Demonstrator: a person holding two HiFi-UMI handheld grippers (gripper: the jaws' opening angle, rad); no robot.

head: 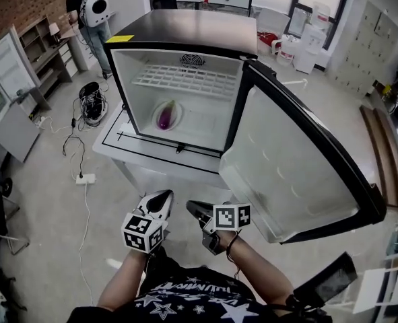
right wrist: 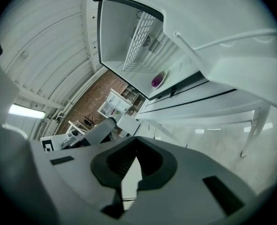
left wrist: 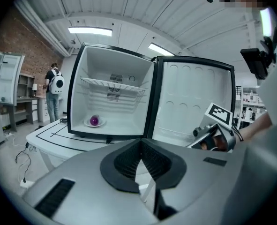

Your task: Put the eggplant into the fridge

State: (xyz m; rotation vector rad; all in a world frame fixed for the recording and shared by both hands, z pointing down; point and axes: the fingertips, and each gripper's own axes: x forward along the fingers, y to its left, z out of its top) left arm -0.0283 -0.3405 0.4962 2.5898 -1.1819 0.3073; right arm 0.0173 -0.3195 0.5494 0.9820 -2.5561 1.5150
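Note:
A small purple eggplant lies on a white plate on the floor of the open black fridge. The left gripper view shows the eggplant far ahead, and in the right gripper view the eggplant is small and distant. The fridge door is swung wide to the right. My left gripper and right gripper hang side by side close to my body, well short of the fridge. Both are shut and hold nothing.
The fridge stands on a low white table with black lines. A wire shelf spans its upper part. Cables and a power strip lie on the floor at left. A person with a white backpack stands far back left.

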